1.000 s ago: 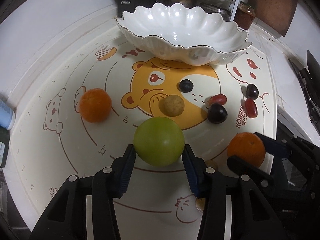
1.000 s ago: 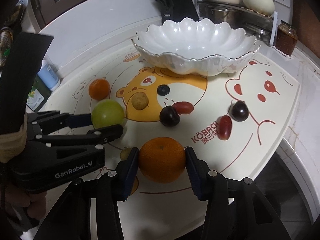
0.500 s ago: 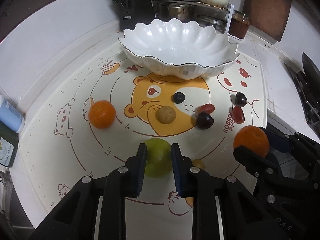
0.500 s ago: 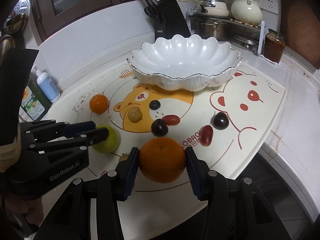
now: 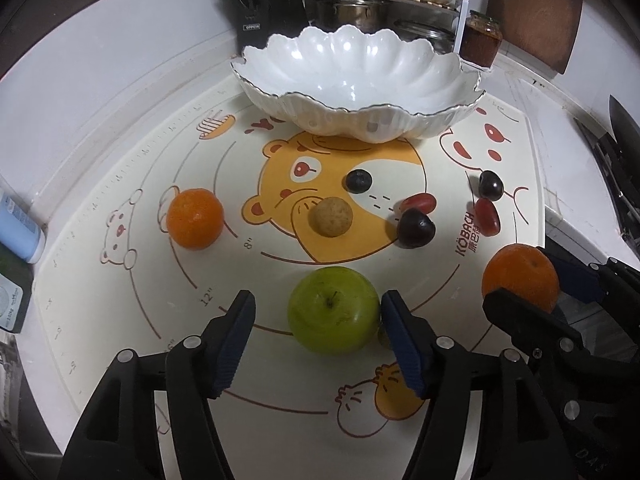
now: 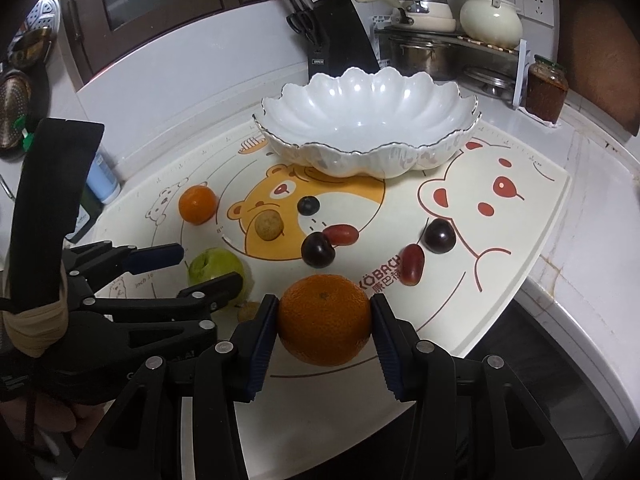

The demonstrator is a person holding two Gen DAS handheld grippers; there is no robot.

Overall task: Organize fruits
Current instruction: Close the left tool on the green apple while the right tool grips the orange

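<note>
Out on the left of the mat, a small orange sat alone on the counter. Then came the left tool, its jaws just sprung apart, the green apple standing loose between them on the mat, right pad close beside it. Behind, the white bowl waited empty. Over on the right, the right tool had the big orange clamped squarely between both pads.
</note>
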